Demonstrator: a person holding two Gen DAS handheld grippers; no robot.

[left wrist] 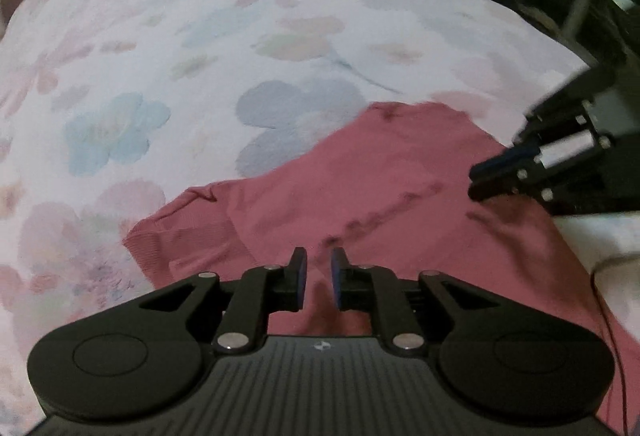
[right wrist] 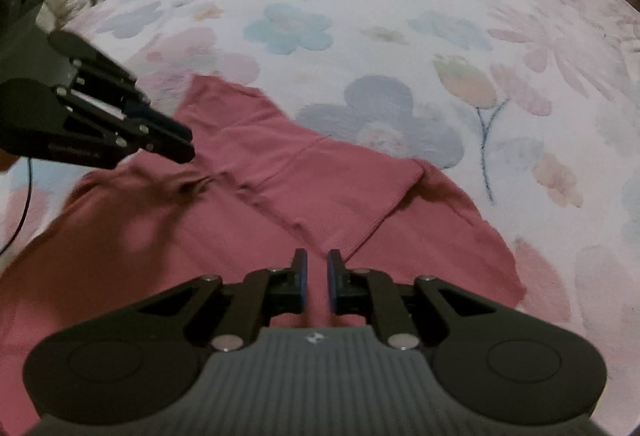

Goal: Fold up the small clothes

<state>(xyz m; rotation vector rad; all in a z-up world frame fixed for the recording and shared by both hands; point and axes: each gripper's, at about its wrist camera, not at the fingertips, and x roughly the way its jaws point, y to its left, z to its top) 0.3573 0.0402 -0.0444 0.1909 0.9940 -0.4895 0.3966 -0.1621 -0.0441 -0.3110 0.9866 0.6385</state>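
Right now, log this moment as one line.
pink garment: part-folded on floral bedspread | left hand-held gripper: empty | right hand-held gripper: empty

I see one garment, a dusty-pink ribbed knit, lying flat on the floral bedspread. A sleeve is folded diagonally across the body, its ribbed cuff end toward my near side. Small wrinkles bunch where the sleeve meets the body at the left. The edges elsewhere lie smooth.
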